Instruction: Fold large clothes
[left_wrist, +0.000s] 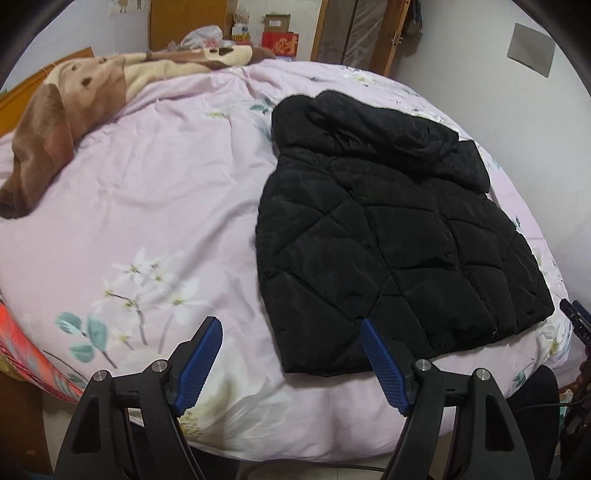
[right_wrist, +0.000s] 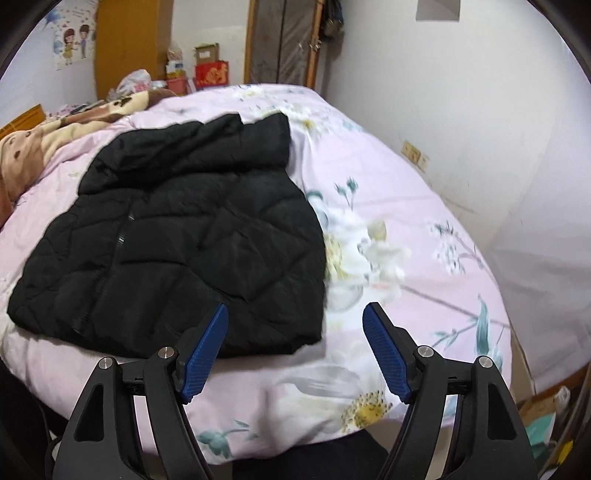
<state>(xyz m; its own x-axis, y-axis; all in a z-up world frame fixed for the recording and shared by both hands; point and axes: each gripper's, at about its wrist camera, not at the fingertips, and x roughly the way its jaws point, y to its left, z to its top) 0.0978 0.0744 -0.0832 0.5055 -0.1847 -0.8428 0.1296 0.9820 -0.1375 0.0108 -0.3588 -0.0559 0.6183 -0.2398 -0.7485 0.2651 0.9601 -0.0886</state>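
Note:
A black quilted hooded jacket (left_wrist: 399, 236) lies flat on a pink flowered bedspread (left_wrist: 155, 206), hood toward the far side and hem toward me. My left gripper (left_wrist: 291, 328) stands open over the bed's near edge, its blue pads straddling the jacket's near left hem corner without touching it. In the right wrist view the same jacket (right_wrist: 177, 236) lies left of centre. My right gripper (right_wrist: 295, 314) is open above the jacket's near right hem corner, and nothing is between its pads. The sleeves are hidden, seemingly tucked under the body.
A brown and cream plush blanket (left_wrist: 74, 96) is bunched at the bed's far left. Boxes and bags (left_wrist: 277, 37) stand behind the bed by a wooden door (right_wrist: 284, 40). A white wall (right_wrist: 480, 110) runs along the right. The other gripper's tip (left_wrist: 576, 317) shows at the right edge.

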